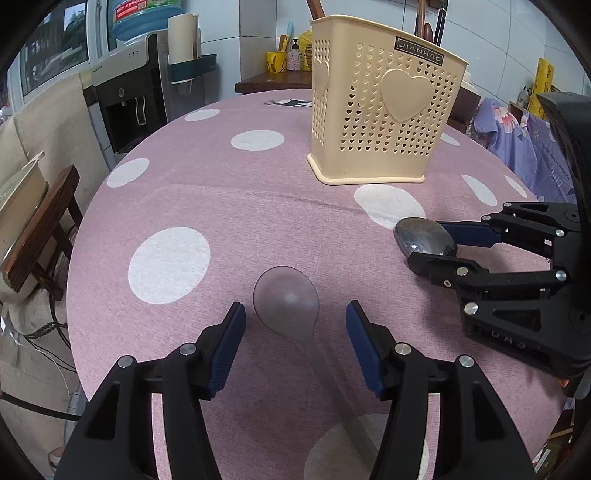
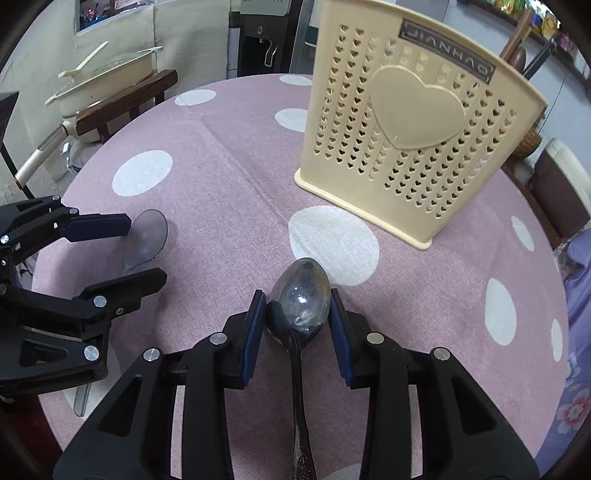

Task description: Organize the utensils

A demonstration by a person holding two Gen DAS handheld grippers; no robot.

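A translucent grey plastic spoon (image 1: 286,299) lies on the pink dotted tablecloth (image 1: 221,192), its bowl between the spread fingers of my left gripper (image 1: 295,305), which is open; neither pad touches it. To its right, my right gripper (image 1: 424,242) holds a metal spoon (image 1: 424,236) by the bowl. In the right wrist view the two blue pads of the right gripper (image 2: 297,295) press the sides of the metal spoon (image 2: 299,306), whose handle runs back under the gripper. The left gripper (image 2: 146,248) and the plastic spoon (image 2: 149,232) show at the left. A cream perforated utensil holder (image 1: 384,110) (image 2: 413,136) stands upright beyond both.
Dark handles (image 1: 421,18) stick up behind the holder. A water dispenser (image 1: 133,92) stands behind the round table. A wooden stool (image 2: 125,99) with a cream pot (image 2: 107,74) sits at the table's left edge. Flowered blue fabric (image 1: 517,129) lies to the right.
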